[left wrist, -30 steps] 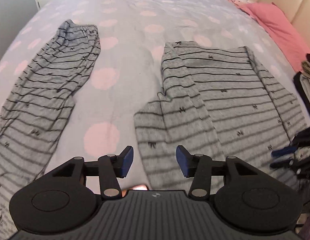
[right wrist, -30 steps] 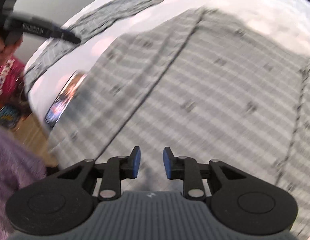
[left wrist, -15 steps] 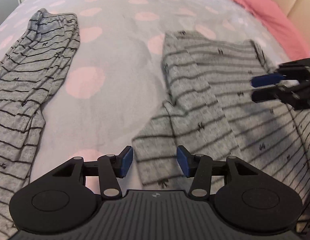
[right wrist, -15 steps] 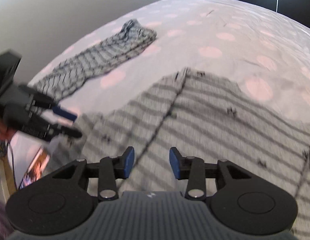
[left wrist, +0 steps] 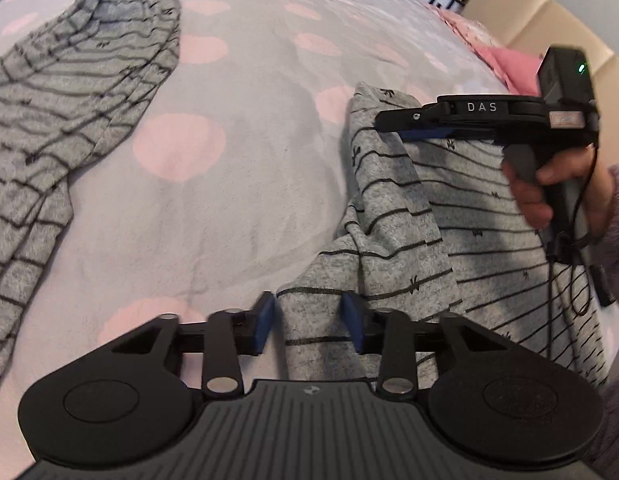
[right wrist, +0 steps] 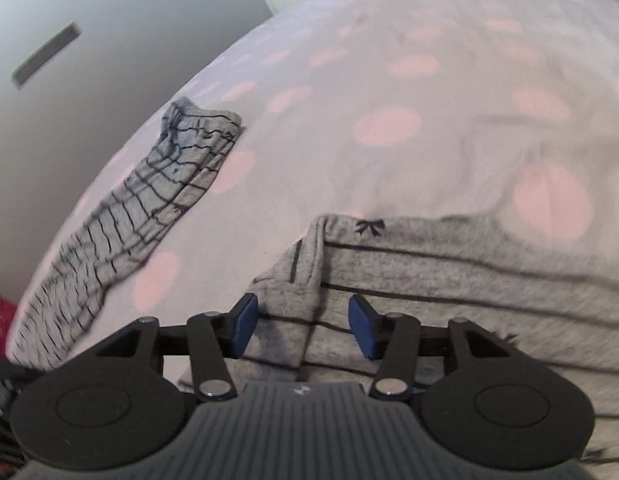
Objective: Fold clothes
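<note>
Left wrist view gives us two grey striped garments: trousers left of the top, whose edges sit between our closing left gripper and opening right gripper, neither pinching.

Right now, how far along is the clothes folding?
Early. Done: one side of the striped top lies folded inward. In hand: left gripper closing around its near corner, right gripper opening over the far corner. Left: finishing the top, then the striped trousers, lying loose.

The bed carries a pale cover printed with pink dots. A grey striped top lies spread directly ahead of the left tool, and grey striped trousers lie well apart to its left. A pink cloth lies far ahead to the right.
</note>
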